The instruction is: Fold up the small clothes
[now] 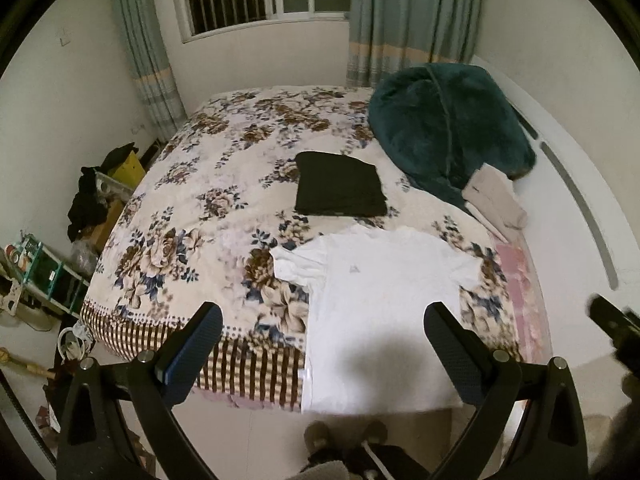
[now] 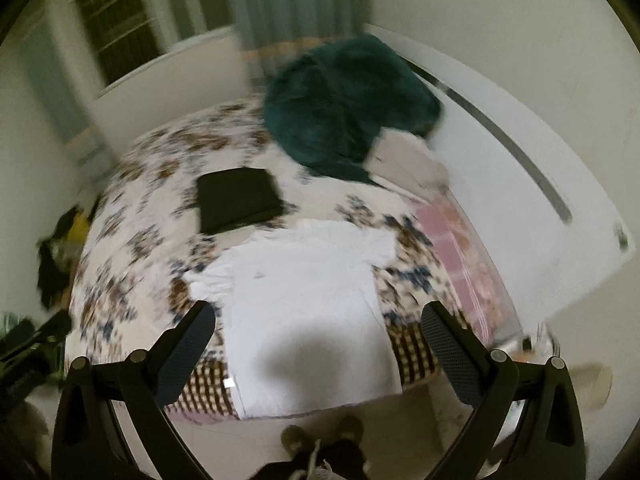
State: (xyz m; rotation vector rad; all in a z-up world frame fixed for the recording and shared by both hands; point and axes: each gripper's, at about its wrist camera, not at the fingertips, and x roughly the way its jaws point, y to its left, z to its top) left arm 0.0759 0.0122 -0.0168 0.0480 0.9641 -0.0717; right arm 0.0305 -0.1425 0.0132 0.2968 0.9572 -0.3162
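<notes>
A white T-shirt (image 1: 372,296) lies spread flat on the floral bedspread (image 1: 208,208), its hem hanging over the near edge of the bed. It also shows in the right wrist view (image 2: 304,300), blurred. A folded black garment (image 1: 340,190) lies behind it; it also shows in the right wrist view (image 2: 238,200). My left gripper (image 1: 324,344) is open and empty, held above the shirt's lower part. My right gripper (image 2: 320,344) is open and empty above the same shirt. The right gripper's body shows at the right edge of the left wrist view (image 1: 612,328).
A dark green plush blanket (image 1: 448,132) is heaped at the back right, with a folded beige cloth (image 1: 496,196) beside it. A white headboard (image 1: 580,208) runs along the right. Shelves and clutter (image 1: 48,272) stand left of the bed. My shoes (image 1: 344,436) are below the bed edge.
</notes>
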